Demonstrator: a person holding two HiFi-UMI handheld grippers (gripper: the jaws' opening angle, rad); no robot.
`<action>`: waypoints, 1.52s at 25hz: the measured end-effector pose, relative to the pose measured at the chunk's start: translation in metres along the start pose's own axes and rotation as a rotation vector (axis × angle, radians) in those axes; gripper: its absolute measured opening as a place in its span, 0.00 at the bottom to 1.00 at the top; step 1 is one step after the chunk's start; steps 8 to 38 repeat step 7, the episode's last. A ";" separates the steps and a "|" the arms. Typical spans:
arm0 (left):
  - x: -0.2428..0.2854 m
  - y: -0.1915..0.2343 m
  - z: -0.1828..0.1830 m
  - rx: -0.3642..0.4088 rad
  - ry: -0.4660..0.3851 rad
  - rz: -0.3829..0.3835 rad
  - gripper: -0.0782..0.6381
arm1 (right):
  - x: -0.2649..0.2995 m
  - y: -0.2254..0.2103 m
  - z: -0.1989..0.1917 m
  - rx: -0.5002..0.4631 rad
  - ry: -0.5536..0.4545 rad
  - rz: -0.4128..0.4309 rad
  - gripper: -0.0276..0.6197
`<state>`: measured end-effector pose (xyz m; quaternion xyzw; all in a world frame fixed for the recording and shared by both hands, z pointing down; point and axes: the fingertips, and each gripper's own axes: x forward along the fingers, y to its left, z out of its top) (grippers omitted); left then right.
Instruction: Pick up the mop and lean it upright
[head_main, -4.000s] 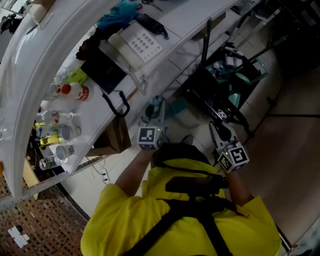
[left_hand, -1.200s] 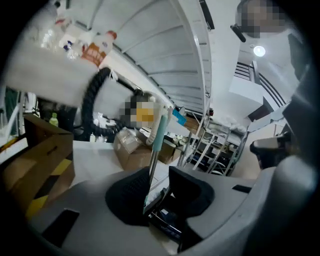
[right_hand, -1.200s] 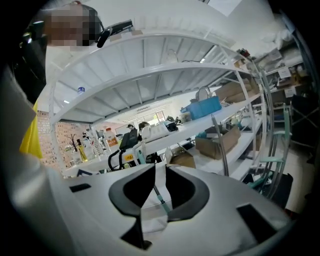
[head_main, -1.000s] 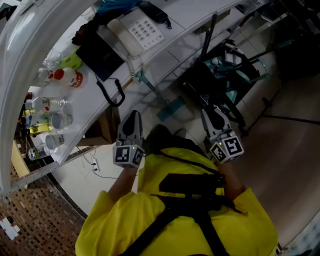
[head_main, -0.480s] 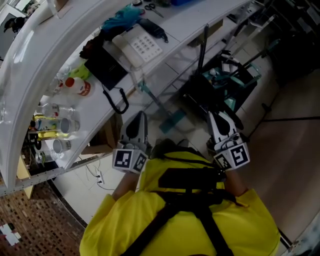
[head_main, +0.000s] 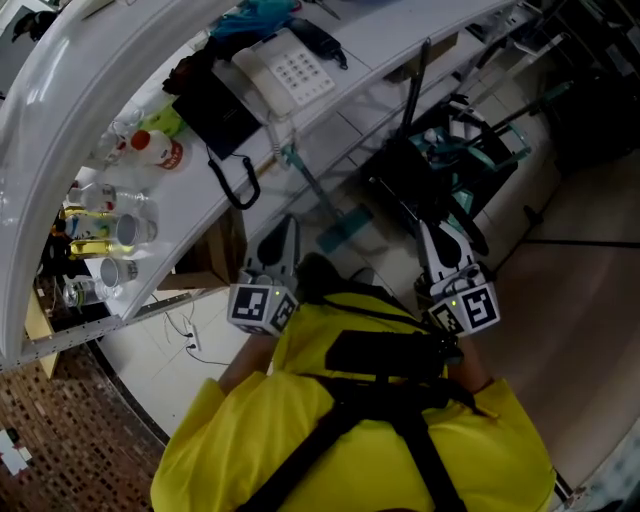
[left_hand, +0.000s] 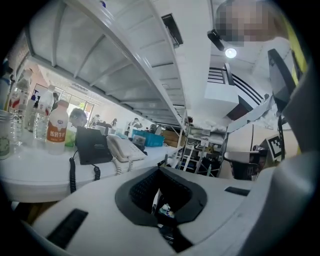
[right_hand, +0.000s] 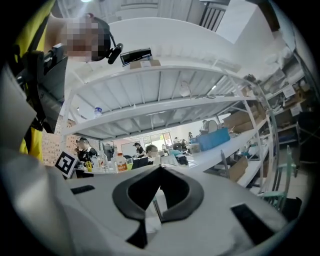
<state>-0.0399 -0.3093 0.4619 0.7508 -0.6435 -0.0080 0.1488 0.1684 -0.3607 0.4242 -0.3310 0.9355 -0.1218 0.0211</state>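
The mop stands leaning against the front edge of the white counter (head_main: 380, 45). Its thin teal handle (head_main: 303, 180) runs down to the flat teal head (head_main: 346, 228) on the tiled floor. My left gripper (head_main: 290, 222) is raised in front of the person's chest, just short of the mop head, and its jaws are shut on nothing. My right gripper (head_main: 428, 230) hovers at the right, also shut and empty. In the left gripper view the jaws (left_hand: 160, 171) meet at the tips, as they do in the right gripper view (right_hand: 160, 168).
The counter holds a white telephone (head_main: 285, 72), a black folder (head_main: 215, 110), bottles (head_main: 155, 150) and jars. A black cart with teal parts (head_main: 450, 160) stands at the right of the mop. A cardboard box (head_main: 225, 250) sits under the counter.
Four seconds ago my left gripper reached low beside the mop head; it has since drawn back to chest height. Over the last second both grippers have stayed nearly still.
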 end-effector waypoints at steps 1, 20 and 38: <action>0.000 0.000 -0.001 -0.004 0.003 0.003 0.11 | 0.001 0.001 0.000 0.000 0.004 0.005 0.05; 0.003 -0.007 -0.005 -0.005 0.021 -0.009 0.11 | 0.002 0.000 0.004 0.021 0.001 0.005 0.05; 0.003 -0.007 -0.005 -0.005 0.021 -0.009 0.11 | 0.002 0.000 0.004 0.021 0.001 0.005 0.05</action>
